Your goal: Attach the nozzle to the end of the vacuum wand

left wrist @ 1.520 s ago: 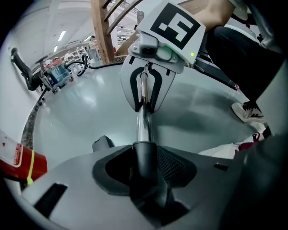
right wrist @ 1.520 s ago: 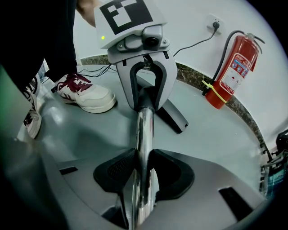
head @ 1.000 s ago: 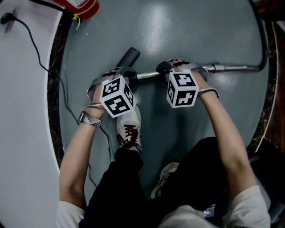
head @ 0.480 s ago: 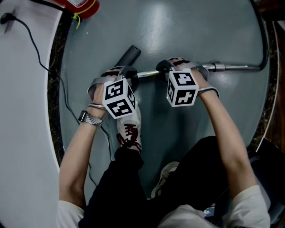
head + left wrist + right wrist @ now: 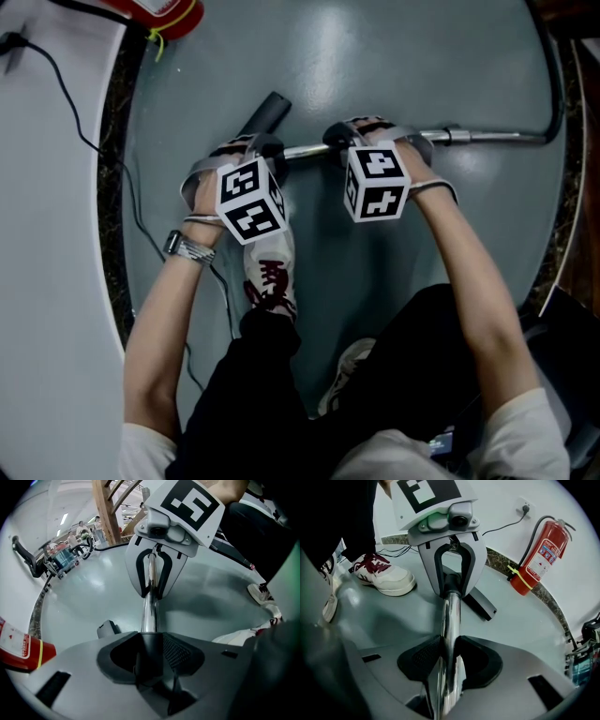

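The chrome vacuum wand (image 5: 487, 139) lies across the grey round floor (image 5: 375, 56). My right gripper (image 5: 361, 139) is shut on the wand's middle; in the right gripper view the tube (image 5: 451, 620) runs out between the pads. My left gripper (image 5: 255, 150) is shut on the black nozzle (image 5: 267, 114) at its collar (image 5: 149, 656), right where the chrome tube (image 5: 149, 611) meets it. The nozzle's flat end (image 5: 483, 604) sticks out past the left gripper, slanting away from the wand. Whether the joint is fully seated is hidden by the jaws.
A white shoe (image 5: 272, 267) stands just below the left gripper. A red fire extinguisher (image 5: 536, 557) leans at the wall beyond the dark stone rim. A black cable (image 5: 94, 141) crosses the white floor at left. The wand's black hose (image 5: 560, 94) curves up at right.
The left gripper has rolled a little around the nozzle. Both grips have stayed where they were on the wand and nozzle.
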`<state>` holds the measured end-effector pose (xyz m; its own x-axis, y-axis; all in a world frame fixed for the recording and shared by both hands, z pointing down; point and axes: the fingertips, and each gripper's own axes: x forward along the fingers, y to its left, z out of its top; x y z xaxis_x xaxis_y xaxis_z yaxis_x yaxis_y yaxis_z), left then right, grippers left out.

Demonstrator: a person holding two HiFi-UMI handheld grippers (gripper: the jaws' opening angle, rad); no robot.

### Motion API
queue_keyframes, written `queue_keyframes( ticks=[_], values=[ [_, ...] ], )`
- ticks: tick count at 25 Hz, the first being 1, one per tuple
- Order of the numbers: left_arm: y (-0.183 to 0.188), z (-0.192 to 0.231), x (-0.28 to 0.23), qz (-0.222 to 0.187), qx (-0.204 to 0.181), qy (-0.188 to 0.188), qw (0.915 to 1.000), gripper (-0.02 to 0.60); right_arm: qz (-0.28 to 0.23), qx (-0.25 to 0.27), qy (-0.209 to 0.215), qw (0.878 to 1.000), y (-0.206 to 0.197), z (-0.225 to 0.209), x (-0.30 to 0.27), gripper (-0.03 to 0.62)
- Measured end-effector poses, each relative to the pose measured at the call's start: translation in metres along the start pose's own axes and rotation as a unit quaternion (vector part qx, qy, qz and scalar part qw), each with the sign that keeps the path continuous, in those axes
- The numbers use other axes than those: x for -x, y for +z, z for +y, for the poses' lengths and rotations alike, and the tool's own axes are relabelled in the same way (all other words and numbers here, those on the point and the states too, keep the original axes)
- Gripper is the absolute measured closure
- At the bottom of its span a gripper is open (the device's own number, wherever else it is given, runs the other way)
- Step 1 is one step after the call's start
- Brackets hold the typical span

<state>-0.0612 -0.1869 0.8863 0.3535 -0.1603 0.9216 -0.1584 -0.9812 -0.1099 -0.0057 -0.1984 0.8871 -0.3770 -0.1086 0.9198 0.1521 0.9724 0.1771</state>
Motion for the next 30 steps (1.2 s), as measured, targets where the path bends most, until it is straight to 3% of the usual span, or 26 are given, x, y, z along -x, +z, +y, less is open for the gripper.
queue_keyframes(
  ticks=[11, 23, 27, 30],
  values=[
    [-0.003, -0.005, -0.014, 0.009, -0.021, 0.015, 0.9996, 0.417, 0.002, -0.003, 0.008, 1.0, -0.005, 0.005, -0.013, 0.445],
    [-0.003, -0.001, -0.013, -0.039, 0.041, 0.028, 0.998, 0.407, -0.015, -0.018, 0.0, 1.0, -0.003, 0.003, -0.015, 0.445],
    [0.0, 0.001, -0.006, -0.063, 0.065, 0.016, 0.9958, 0.407, -0.029, -0.028, 0.004, 0.999, -0.003, 0.002, -0.007, 0.445],
    [0.004, 0.006, 0.007, -0.085, 0.074, 0.018, 0.9935, 0.431, -0.043, -0.04, -0.003, 0.998, -0.002, -0.005, 0.006, 0.445]
  ],
)
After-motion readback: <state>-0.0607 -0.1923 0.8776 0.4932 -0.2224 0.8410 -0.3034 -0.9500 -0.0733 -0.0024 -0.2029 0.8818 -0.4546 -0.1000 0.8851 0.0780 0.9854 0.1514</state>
